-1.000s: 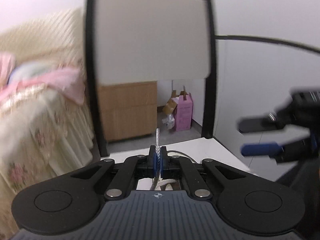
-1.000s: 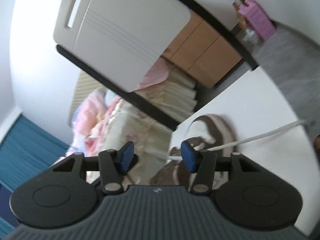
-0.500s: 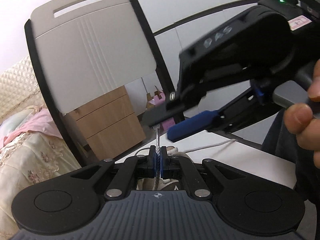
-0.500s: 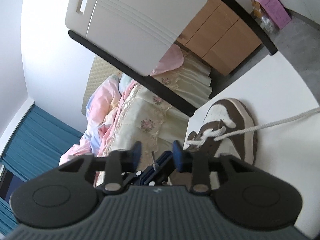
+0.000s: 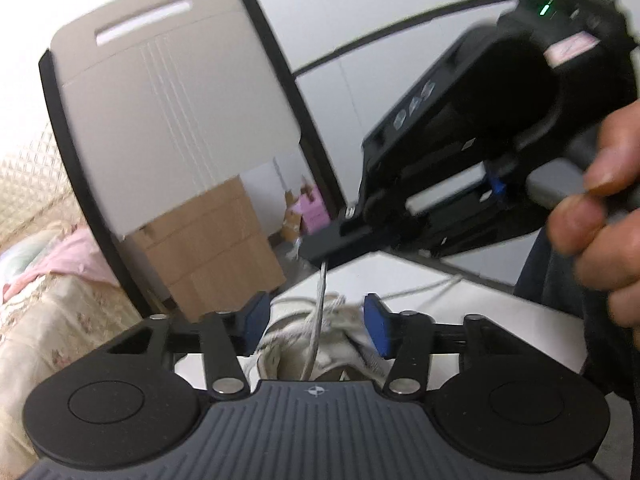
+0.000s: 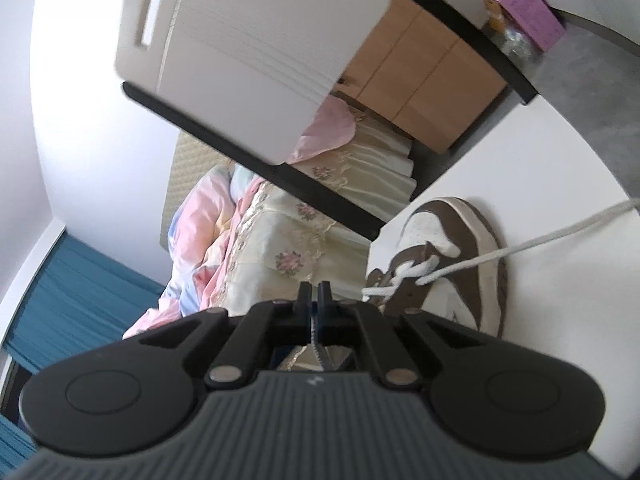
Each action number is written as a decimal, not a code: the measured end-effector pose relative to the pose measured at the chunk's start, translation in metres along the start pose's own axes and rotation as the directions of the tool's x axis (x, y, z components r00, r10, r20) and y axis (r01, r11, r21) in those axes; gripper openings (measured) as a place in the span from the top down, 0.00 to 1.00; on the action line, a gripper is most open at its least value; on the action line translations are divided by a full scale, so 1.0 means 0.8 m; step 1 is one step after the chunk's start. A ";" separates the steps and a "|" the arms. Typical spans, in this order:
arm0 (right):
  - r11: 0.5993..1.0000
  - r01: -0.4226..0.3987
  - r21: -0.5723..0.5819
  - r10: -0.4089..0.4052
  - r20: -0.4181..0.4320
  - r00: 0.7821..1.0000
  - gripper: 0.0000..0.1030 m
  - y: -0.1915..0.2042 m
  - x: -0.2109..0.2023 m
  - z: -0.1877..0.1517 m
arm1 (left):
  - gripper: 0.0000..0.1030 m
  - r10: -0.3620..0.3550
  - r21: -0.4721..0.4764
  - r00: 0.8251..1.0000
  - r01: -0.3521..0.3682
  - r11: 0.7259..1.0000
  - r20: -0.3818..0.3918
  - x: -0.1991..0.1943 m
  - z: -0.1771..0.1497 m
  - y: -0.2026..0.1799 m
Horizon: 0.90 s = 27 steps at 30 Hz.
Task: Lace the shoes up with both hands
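A brown and white sneaker [image 6: 460, 248] lies on the white table [image 6: 560, 320], with its white lace [image 6: 520, 246] trailing off to the right. In the left wrist view the stiff lace tip [image 5: 320, 292] rises from the shoe [image 5: 344, 340] between my left gripper's [image 5: 316, 322] blue pads. Those jaws are opening and the pads stand clear of the lace. Just above, my right gripper [image 5: 322, 250] is shut on the top of that tip. In its own view the right gripper [image 6: 315, 296] has its jaws together, with the lace end [image 6: 317, 346] showing behind them.
A grey chair back [image 5: 168, 100] with a black frame stands close behind the table. Beyond are a wooden drawer unit [image 5: 216, 248], a pink box [image 5: 312, 212] and a bed with floral covers [image 6: 280, 240]. A person's hand [image 5: 592, 208] holds the right gripper.
My left gripper's jaws, shut on the lace tip before, have come apart. The right gripper came in over the tip and closed on it.
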State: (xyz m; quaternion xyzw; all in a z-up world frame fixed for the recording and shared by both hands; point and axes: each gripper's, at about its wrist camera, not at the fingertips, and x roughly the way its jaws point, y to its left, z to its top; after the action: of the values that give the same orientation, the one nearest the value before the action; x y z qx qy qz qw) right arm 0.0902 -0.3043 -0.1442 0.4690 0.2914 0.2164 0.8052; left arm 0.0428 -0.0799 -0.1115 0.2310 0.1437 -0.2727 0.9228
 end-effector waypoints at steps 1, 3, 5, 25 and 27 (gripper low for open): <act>1.000 0.007 0.006 -0.007 -0.001 1.000 0.97 -0.002 0.000 0.001 | 0.45 -0.001 0.003 1.000 0.001 1.000 0.003 0.000 0.001 -0.001; 1.000 0.016 0.009 -0.016 -0.004 1.000 0.97 -0.004 0.001 0.001 | 0.48 0.007 0.017 1.000 -0.007 1.000 0.002 0.001 0.001 -0.003; 1.000 0.018 0.011 -0.018 -0.008 1.000 0.97 -0.006 0.002 0.002 | 0.56 0.000 0.022 1.000 0.000 1.000 0.001 0.003 0.000 -0.005; 0.982 0.166 -0.090 -0.163 0.042 0.986 0.91 0.003 -0.016 0.013 | 0.97 0.066 -0.079 0.998 -0.066 0.995 -0.007 0.013 0.012 0.038; 0.959 0.218 -0.181 -0.217 0.024 0.976 0.65 0.014 -0.006 0.004 | 0.97 0.074 -0.087 0.997 -0.075 0.993 -0.008 0.016 0.008 0.049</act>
State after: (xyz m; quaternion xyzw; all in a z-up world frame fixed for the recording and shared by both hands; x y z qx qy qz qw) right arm 0.0884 -0.3039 -0.1318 0.3589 0.3184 0.1515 0.8642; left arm 0.0761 -0.0596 -0.0977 0.1966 0.1490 -0.2310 0.9412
